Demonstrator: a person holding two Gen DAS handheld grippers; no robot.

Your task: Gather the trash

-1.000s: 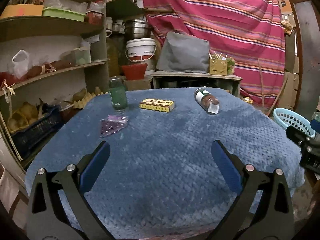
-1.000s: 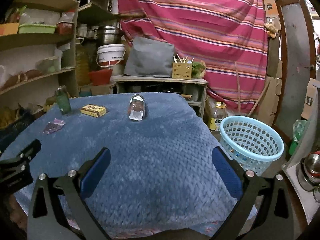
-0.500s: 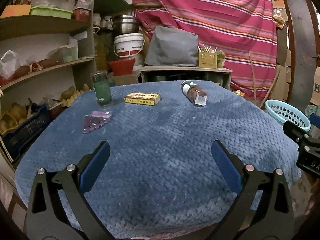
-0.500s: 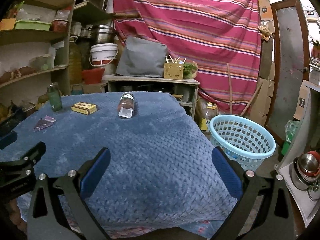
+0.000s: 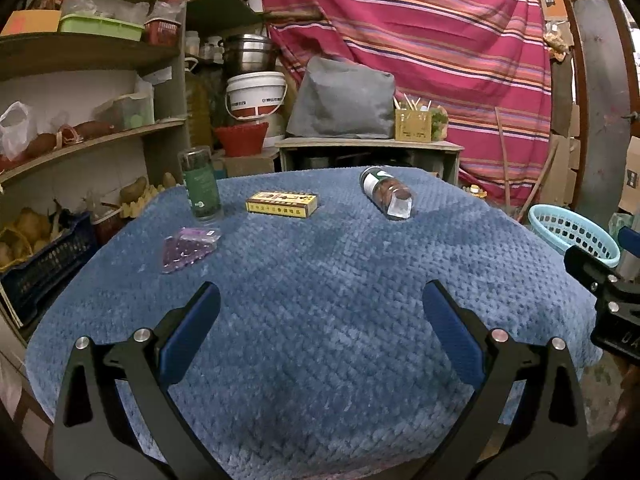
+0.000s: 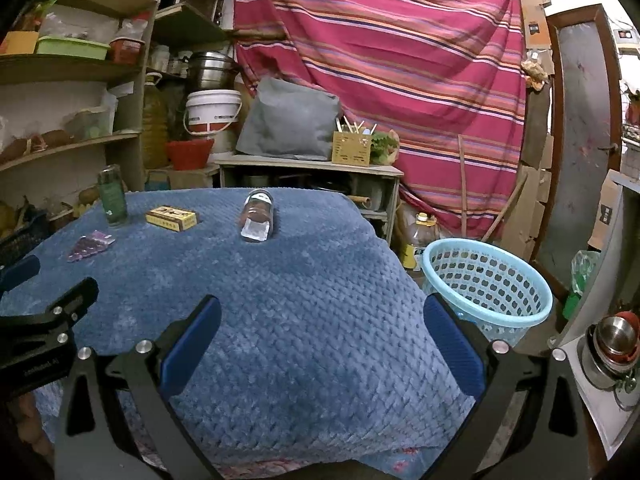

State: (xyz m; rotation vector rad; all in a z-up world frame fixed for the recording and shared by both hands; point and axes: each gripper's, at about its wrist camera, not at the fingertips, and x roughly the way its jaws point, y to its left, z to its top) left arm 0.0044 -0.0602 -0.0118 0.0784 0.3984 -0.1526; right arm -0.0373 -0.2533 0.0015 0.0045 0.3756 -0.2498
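Both grippers hang wide open, empty. The tipped jar (image 6: 258, 220) lies dead ahead of the right gripper (image 6: 320, 340), long axis pointing back at its fingers. Basket (image 6: 486, 280) sits off the worktop (image 6: 300, 340) to the right, so I'd guess that arm goes.

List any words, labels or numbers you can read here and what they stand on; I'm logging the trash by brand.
None can be read for certain.
Yellow box: print, too small.
Upright green bottle: label, blurred.
Lying jar: label, illegible.
White bucket: dark text band, blurred.
Left gripper: small white lettering, blurred.
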